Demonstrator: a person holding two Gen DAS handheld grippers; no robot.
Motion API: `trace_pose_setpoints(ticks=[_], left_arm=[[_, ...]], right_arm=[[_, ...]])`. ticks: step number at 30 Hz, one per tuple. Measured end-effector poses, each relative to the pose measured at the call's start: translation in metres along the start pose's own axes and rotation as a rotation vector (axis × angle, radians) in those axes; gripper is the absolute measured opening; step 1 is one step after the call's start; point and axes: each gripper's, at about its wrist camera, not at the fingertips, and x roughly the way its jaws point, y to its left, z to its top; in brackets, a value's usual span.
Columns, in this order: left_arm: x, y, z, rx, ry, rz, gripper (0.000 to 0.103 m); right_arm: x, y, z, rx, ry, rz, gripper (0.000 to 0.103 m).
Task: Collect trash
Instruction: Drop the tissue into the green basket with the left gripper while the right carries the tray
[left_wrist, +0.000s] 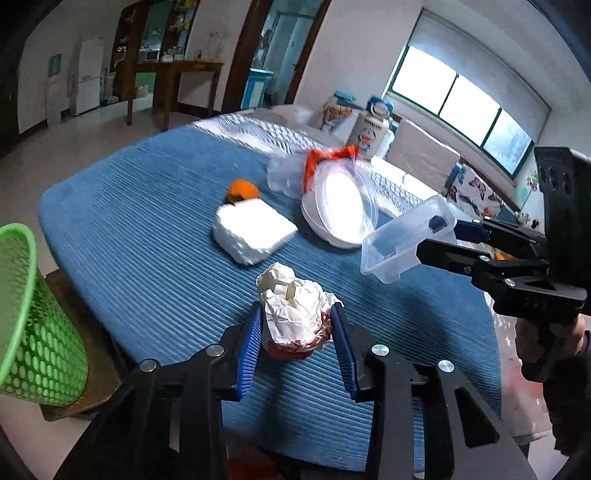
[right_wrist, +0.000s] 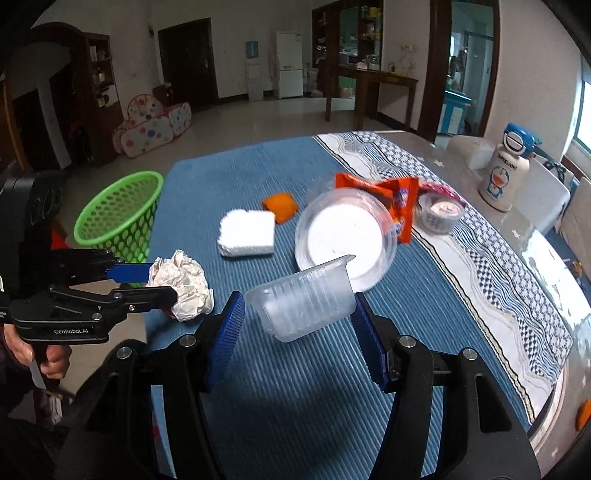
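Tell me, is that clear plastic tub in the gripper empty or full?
Empty. The clear tub, tilted in the right gripper, shows only the blue cloth through its walls.

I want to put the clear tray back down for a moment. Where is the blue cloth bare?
Bare blue cloth lies near the right gripper, and left of the foam block toward the green basket. It is crowded around the round lidded bowl, orange wrapper and small cup.
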Motion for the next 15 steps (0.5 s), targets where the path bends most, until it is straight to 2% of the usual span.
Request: trace_pose_setpoints(ticks=[5,8,11,15], left_arm=[[-0.039,0.03,0.009,-0.059,-0.08,0.045,0.036],[-0.07,0.067,0.012,-0.106,-0.13,0.133,0.036],[-0.087,0.104,0.011,-0.159,-0.14,0.216,0.036],[-0.099,0.17,0.005,-0.244,-0.101,0.353,0.037]], right_arm=[[-0.001,0.02,0.022,-0.022,-0.023,0.035,0.059],[0.003,0.037,0.039,-0.029,-0.036,0.073,0.059],[0.01,0.058,0.053,-0.045,-0.042,0.113,0.059],[0.026,0.091,0.069,-0.067,-0.038,0.161,0.059]])
